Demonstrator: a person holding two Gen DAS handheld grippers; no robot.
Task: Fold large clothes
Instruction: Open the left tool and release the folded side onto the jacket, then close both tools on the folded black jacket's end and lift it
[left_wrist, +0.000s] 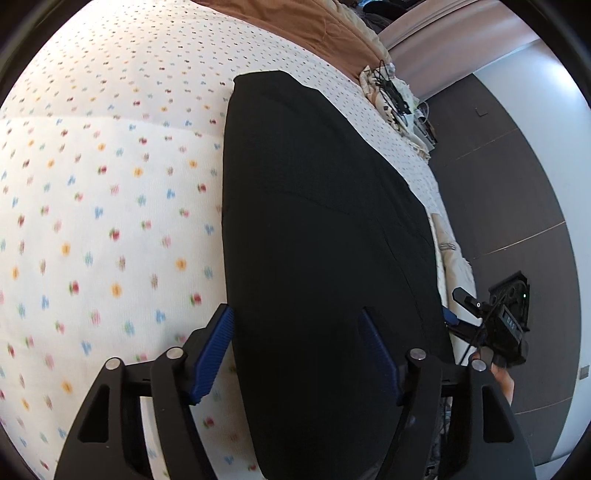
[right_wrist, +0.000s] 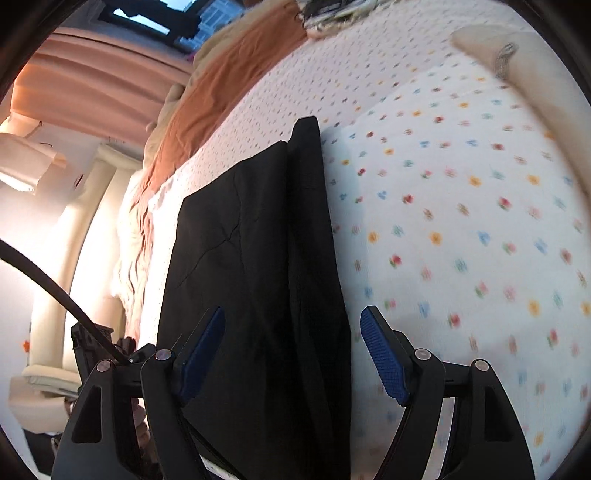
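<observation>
Blue-padded fingers (left_wrist: 218, 354) of the left gripper (left_wrist: 297, 354) stand apart over the near end of a black garment (left_wrist: 325, 229), one pad off its edge above the bedspread (left_wrist: 110, 206), the other above the cloth; nothing is pinched. In the right wrist view the right gripper (right_wrist: 295, 350) is likewise released, its fingers (right_wrist: 384, 354) straddling the garment's (right_wrist: 258, 258) near edge without pressing it. The garment lies folded into a long strip on the flowered bedspread (right_wrist: 461, 221), running away from both cameras close to the bed's side, with a narrower layer stepped along one long edge. Beyond it sit a brown blanket (left_wrist: 314, 26) and a tangle of cables (left_wrist: 395, 96). Risks from here, as judged: a grip taking only the top layer would peel the fold open; uneven lifts by the two hands would skew the next fold; a drag toward the bed's side could slide the strip off.
</observation>
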